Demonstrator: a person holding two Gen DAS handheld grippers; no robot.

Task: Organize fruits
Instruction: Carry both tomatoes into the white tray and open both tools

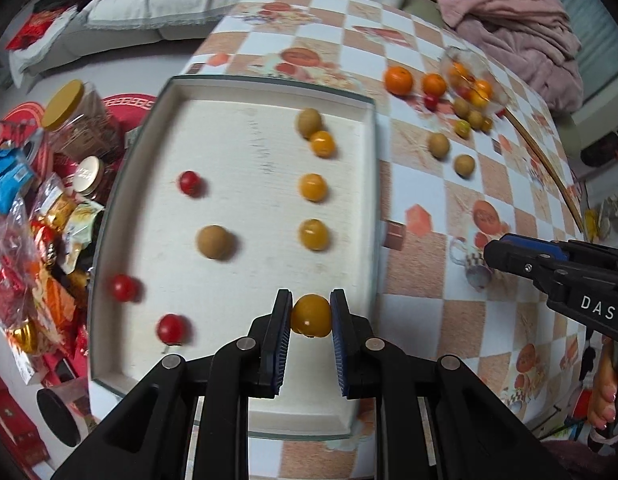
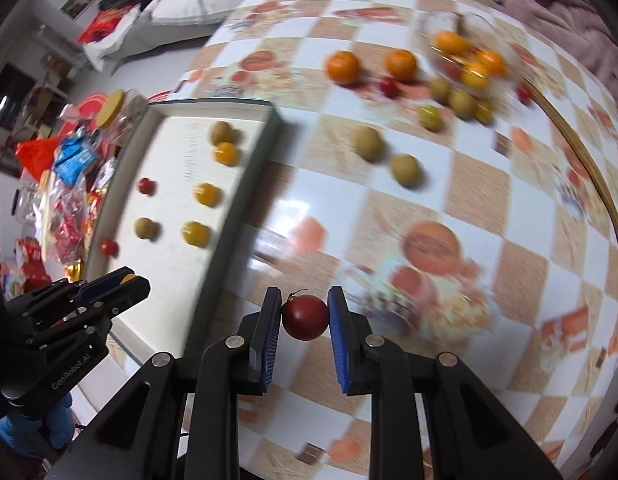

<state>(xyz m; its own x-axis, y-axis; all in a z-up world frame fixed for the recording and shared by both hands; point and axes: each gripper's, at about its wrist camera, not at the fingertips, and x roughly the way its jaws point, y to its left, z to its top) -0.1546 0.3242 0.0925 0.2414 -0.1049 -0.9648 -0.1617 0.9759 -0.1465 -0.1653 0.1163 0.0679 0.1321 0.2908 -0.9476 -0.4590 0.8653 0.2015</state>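
My left gripper is shut on a yellow tomato just above the near end of the white tray. The tray holds a column of yellow tomatoes, brown round fruits and red tomatoes. My right gripper is shut on a dark red tomato above the checked tablecloth, right of the tray. The left gripper also shows in the right wrist view. Loose oranges and brown fruits lie further back.
A tipped glass bowl spills small fruits at the table's far right. Snack packets and jars crowd the floor left of the tray. A pink blanket and a sofa lie behind the table. A curved wooden rim runs along the right.
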